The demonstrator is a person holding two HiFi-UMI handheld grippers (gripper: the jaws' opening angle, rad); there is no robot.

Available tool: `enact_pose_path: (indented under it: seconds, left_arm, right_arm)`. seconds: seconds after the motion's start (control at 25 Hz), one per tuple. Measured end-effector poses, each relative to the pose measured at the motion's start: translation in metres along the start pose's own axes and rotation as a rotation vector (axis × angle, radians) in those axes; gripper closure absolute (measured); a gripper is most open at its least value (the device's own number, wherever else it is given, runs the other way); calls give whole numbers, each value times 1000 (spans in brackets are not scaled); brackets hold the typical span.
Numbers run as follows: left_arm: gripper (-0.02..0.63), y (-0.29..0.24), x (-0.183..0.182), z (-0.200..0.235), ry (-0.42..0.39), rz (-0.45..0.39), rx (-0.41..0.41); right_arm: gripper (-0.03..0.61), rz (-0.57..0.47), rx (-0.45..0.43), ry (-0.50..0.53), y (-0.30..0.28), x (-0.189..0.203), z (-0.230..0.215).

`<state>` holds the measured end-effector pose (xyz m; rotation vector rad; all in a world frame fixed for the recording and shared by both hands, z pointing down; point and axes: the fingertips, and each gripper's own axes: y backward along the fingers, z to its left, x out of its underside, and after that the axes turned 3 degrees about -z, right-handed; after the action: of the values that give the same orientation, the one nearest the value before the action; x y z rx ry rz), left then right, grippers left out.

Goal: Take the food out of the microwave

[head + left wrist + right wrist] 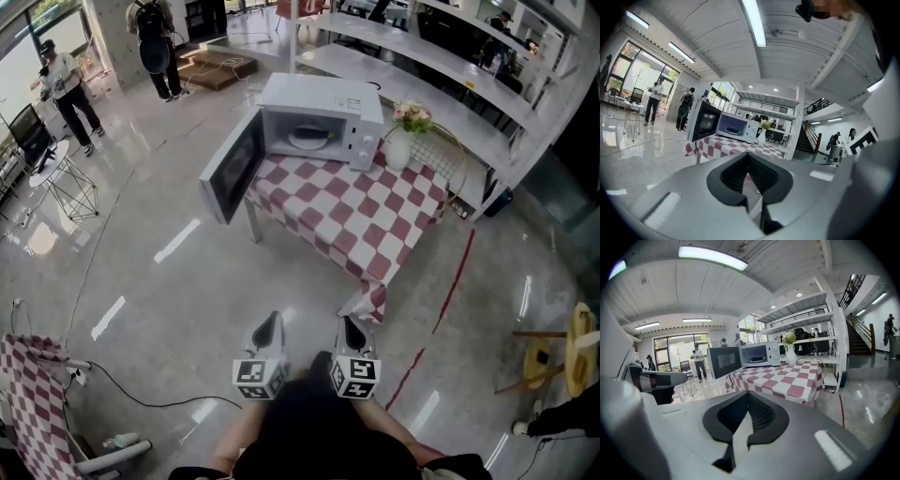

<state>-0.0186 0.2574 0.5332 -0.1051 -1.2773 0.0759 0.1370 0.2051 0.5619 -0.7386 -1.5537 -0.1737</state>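
One checked table (375,220) ahead; microwave (361,112) on far corner, door (230,173) swung open to left; plate of food (309,138) inside, well apart from both; left gripper (270,323), right gripper (351,328) clenched, empty, side by side, about equally far

Ahead of you the table (375,225) stands on a glossy grey floor (187,309), draped in a red-and-white checked cloth (323,211); on its far left corner sits the white microwave (319,94), its door swung open past the table's edge; just right of it stands a white vase (397,152) of flowers; a red line (457,281) runs along the floor at the table's right.
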Motion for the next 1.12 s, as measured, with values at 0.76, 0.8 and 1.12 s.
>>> enact_pose_path:
  seconds: [0.76, 0.8, 1.12]
  left_arm:
    - [604, -19, -1, 26, 37, -3, -63]
    - [604, -23, -3, 28, 36, -6, -65]
    - [604, -60, -12, 35, 34, -7, -62]
  right_arm:
    - [577, 31, -39, 20, -34, -3, 5]
    - [577, 31, -39, 21, -39, -4, 4]
    - [577, 34, -43, 22, -74, -18, -5]
